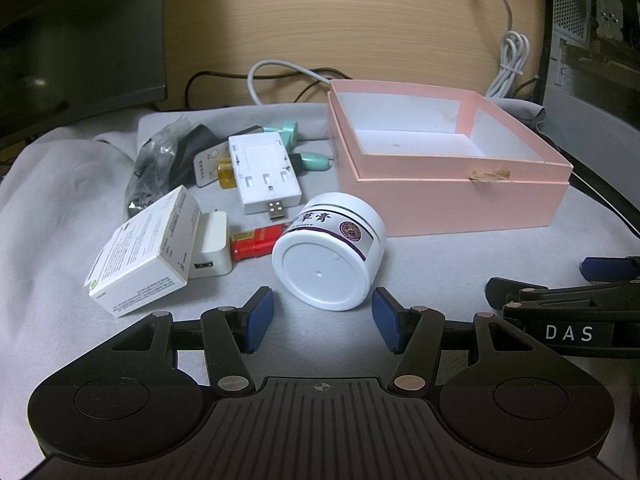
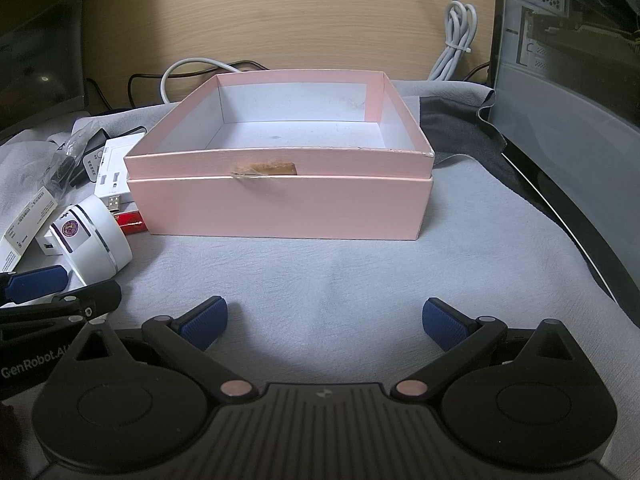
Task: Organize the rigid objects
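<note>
A white jar (image 1: pixel 328 256) with a purple label lies on its side on the grey cloth, lid end toward me. My left gripper (image 1: pixel 323 320) stands open just short of it, blue pads either side of the near rim and not touching. The jar (image 2: pixel 98 236) also shows at the left of the right wrist view. A pink box (image 1: pixel 448 160) sits empty to the jar's right. My right gripper (image 2: pixel 325 322) is open over bare cloth in front of the pink box (image 2: pixel 280 208), nothing between its pads.
Left of the jar lie a white carton (image 1: pixel 144 256), a white charger cube (image 1: pixel 210 248), a red lighter (image 1: pixel 254 242), a white USB hub (image 1: pixel 264 176), teal items (image 1: pixel 316 160) and a black bag (image 1: pixel 156 160). A monitor (image 1: pixel 80 40) stands far left, a computer case (image 2: pixel 568 100) right.
</note>
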`<act>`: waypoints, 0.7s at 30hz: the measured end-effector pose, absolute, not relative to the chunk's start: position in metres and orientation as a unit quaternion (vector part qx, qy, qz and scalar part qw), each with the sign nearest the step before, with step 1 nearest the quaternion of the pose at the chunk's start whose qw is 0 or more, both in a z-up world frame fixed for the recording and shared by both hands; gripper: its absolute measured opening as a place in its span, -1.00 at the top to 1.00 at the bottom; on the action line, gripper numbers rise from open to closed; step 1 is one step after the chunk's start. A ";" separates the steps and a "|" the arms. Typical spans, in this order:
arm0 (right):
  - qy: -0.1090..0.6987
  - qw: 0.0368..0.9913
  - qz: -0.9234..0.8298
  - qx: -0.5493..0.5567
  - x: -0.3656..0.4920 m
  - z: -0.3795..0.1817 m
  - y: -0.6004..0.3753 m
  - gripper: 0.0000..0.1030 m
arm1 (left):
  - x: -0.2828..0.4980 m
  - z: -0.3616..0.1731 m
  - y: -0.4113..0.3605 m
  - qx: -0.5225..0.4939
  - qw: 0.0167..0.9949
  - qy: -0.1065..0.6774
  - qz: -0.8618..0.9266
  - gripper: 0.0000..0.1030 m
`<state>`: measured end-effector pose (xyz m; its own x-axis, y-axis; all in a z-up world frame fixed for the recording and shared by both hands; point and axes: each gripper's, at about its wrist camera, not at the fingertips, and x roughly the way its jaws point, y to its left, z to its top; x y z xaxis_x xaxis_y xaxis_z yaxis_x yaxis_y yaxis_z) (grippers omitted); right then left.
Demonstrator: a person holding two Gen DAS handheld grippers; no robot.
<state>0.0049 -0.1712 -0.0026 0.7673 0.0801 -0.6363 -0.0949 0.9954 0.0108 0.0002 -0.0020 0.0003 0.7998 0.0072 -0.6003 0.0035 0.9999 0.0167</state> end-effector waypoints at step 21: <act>0.341 0.938 0.052 -0.011 0.006 -0.002 -0.170 -1.00 | 0.000 0.000 -0.001 0.007 0.949 0.316 0.003 -0.18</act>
<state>0.0059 -0.1698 -0.0024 0.7617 0.0904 -0.6416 -0.1053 0.9943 0.0151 -0.0004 -0.0005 -0.0002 0.8000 0.0103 -0.5999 -0.0010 0.9999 0.0159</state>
